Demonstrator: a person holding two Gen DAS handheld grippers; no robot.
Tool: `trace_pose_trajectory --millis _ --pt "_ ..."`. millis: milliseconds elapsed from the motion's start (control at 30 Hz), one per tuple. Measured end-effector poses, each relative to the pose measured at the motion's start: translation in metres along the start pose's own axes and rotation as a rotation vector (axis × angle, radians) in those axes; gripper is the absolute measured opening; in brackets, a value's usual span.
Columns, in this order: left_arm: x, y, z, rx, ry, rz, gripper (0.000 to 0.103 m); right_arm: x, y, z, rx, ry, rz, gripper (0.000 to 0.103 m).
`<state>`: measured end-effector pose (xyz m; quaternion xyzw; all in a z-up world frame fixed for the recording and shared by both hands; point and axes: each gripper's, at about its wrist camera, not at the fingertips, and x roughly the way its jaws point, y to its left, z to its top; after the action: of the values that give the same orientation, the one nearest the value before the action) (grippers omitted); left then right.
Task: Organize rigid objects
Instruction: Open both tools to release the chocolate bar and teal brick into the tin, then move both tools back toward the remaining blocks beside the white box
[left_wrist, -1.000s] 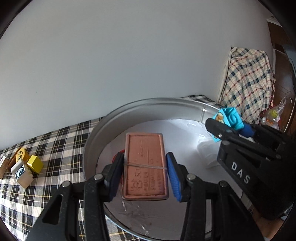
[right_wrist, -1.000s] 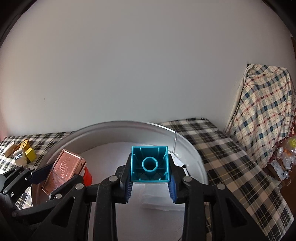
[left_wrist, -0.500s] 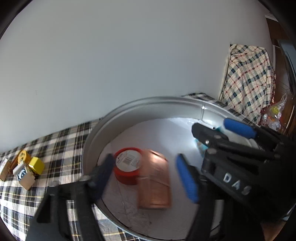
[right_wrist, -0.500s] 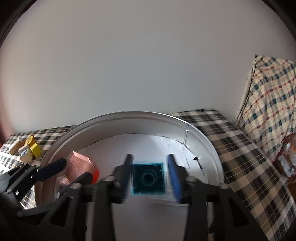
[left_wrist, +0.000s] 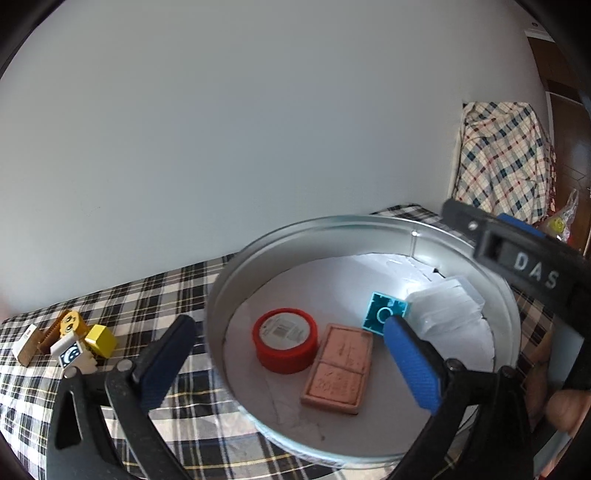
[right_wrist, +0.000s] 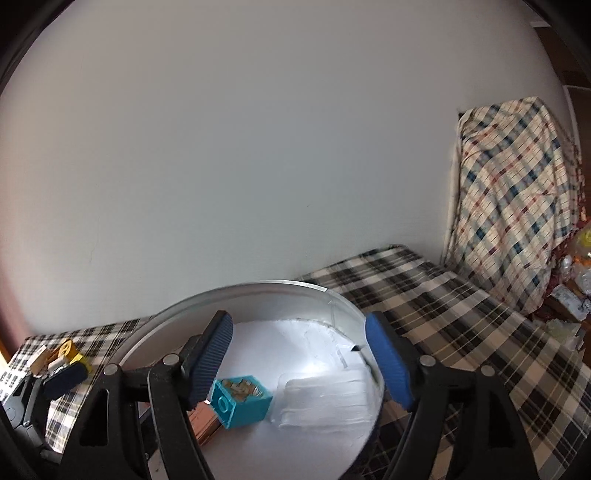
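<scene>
Both hand-held grippers have just been opening and stand wide with nothing between the ribbed blue pads: the left hand-held gripper and the right hand-held gripper. Inside the round metal tray lie a flat embossed pink bar, a hollow teal block and a red cylindrical tin.

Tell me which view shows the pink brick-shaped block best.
Left wrist view: the pink block lies fully visible, flat in the metal tray. In the right wrist view only a sliver shows behind the hand-held gripper finger.
</scene>
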<state>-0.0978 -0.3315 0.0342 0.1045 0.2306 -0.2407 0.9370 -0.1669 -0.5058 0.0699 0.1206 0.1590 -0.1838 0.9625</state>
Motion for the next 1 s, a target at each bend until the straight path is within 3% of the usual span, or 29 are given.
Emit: trace_pose_trajectory --millis 233,567,700,1000 --pt "-0.011 0.021 -0.006 0.010 -0.043 0.109 0.103 -0.022 -0.006 0.002 0.004 -0.132 -0.043 0.076" --pt "-0.026 0.058 -0.018 -0.017 -0.106 0.233 0.103 -0.051 -0.025 0.004 0.074 -0.348 -0.233 0.076" --pt "-0.032 0.067 -0.022 -0.020 -0.106 0.241 0.103 -0.048 -0.031 0.003 0.106 -0.325 -0.288 0.076" --pt "-0.042 0.101 -0.031 0.014 -0.109 0.267 0.103 -0.045 -0.027 -0.005 0.181 -0.269 -0.280 0.076"
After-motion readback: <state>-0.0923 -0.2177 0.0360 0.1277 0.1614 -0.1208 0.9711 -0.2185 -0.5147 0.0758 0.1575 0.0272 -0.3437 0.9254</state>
